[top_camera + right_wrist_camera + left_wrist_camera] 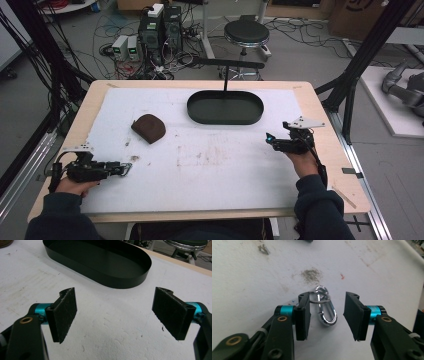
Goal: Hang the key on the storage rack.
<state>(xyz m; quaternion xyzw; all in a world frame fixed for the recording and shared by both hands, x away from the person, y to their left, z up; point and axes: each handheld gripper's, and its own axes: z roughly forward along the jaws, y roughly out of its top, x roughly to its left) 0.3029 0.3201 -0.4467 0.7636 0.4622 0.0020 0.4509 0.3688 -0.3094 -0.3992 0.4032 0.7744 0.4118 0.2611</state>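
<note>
Carabiner [325, 307]: on the white mat, between the left gripper's [327, 315] parted jaws, ring touching one pad
Handling: likely light, rigid, slick chrome; best pinched across the long flat sides
Right gripper [115, 315]: jaws wide, holding nothing, near the black tray [75, 260]
Brown pouch [148, 127]: well apart

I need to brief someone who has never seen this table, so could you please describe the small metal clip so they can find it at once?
Start at the white mat covering the wooden table, then go to its near left part, where the left gripper lies. The clip rests on the mat between that gripper's open jaws. It is shiny silver with a ring attached, unlike the brown pouch and the black oval tray farther back.
</note>
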